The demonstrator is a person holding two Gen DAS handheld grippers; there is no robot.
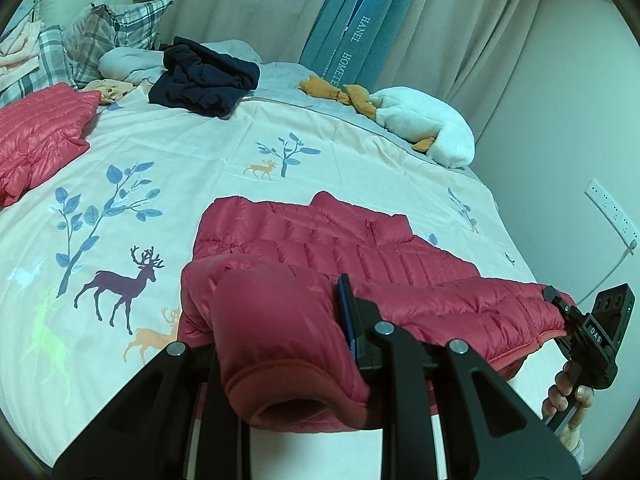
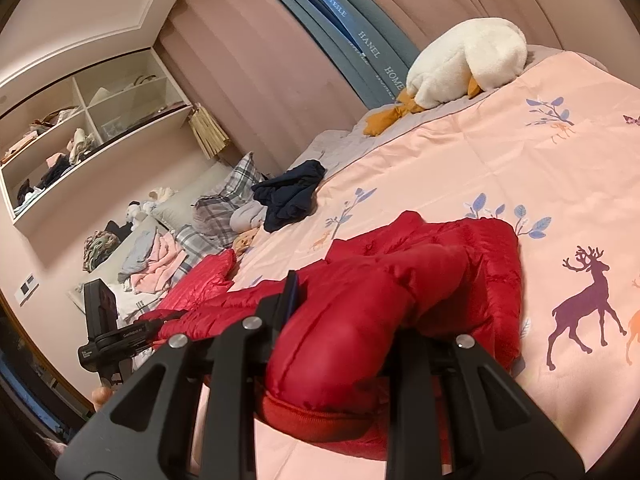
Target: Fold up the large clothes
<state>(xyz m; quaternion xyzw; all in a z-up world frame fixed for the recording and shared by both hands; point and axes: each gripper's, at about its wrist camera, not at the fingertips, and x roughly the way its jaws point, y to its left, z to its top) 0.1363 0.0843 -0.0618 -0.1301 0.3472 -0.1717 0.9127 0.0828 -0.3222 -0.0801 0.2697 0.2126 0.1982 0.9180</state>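
Note:
A red quilted down jacket (image 1: 340, 248) lies on the pink deer-print bed cover (image 1: 160, 168). My left gripper (image 1: 280, 320) is shut on the jacket's left cuff and sleeve, held above the bed. My right gripper (image 2: 344, 312) is shut on the other cuff of the jacket (image 2: 440, 264). In the left wrist view the right gripper (image 1: 560, 312) shows at the right, clamped on the jacket's hem. In the right wrist view the left gripper (image 2: 160, 326) shows at the left, clamped on the red fabric.
A second red jacket (image 1: 40, 136) lies folded at the left. A dark navy garment (image 1: 204, 76) and plaid pillows (image 1: 116, 28) sit at the bed's head. A white plush duck (image 1: 424, 120) lies by the curtain. Wall shelves (image 2: 80, 128) hold clothes.

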